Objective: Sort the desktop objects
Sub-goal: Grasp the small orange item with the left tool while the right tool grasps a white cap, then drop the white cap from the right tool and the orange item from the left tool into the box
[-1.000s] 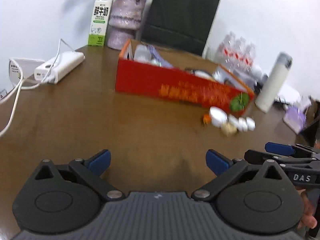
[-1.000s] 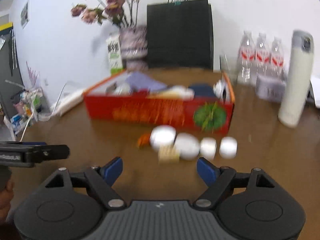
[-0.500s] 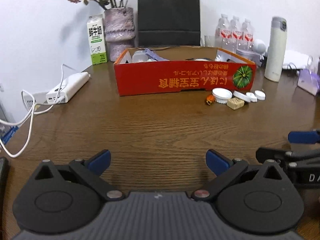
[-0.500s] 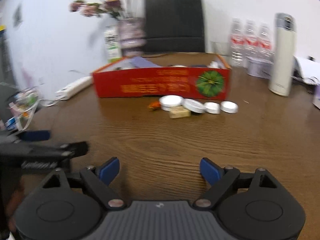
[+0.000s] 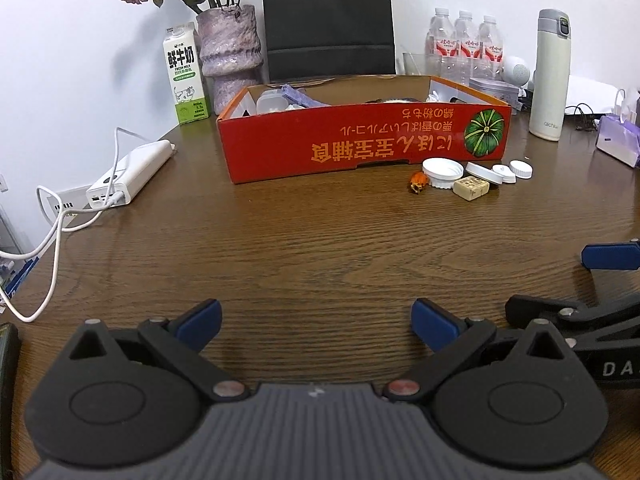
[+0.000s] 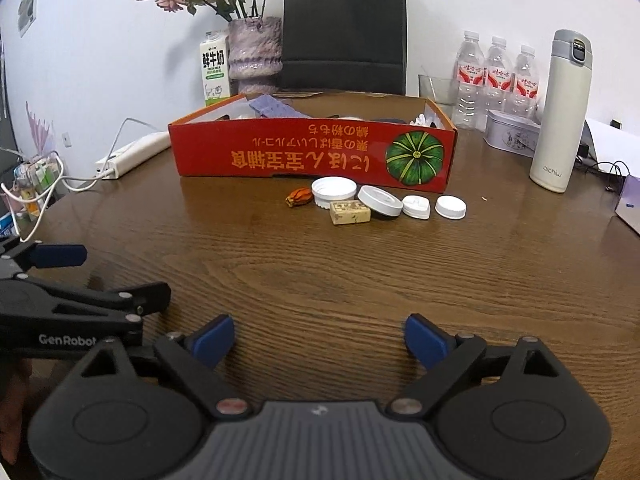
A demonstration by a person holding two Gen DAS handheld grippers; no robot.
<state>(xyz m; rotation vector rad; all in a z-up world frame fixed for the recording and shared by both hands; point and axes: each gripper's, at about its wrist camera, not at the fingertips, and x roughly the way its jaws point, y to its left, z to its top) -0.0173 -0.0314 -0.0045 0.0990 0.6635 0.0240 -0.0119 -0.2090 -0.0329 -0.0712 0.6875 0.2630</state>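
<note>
A red cardboard box holding several items stands on the brown table. In front of its right end lie several white lids, a small tan block and a small orange object. My left gripper is open and empty, low over the near table. My right gripper is open and empty, beside it to the right. Both are well short of the lids.
A white power bank with cables lies at the left. A milk carton, vase, black bag, water bottles, a metal tin and a white flask stand behind and right of the box.
Both grippers have drawn back from the box and lids and levelled out. The objects now look farther away. Both stay open and empty.
</note>
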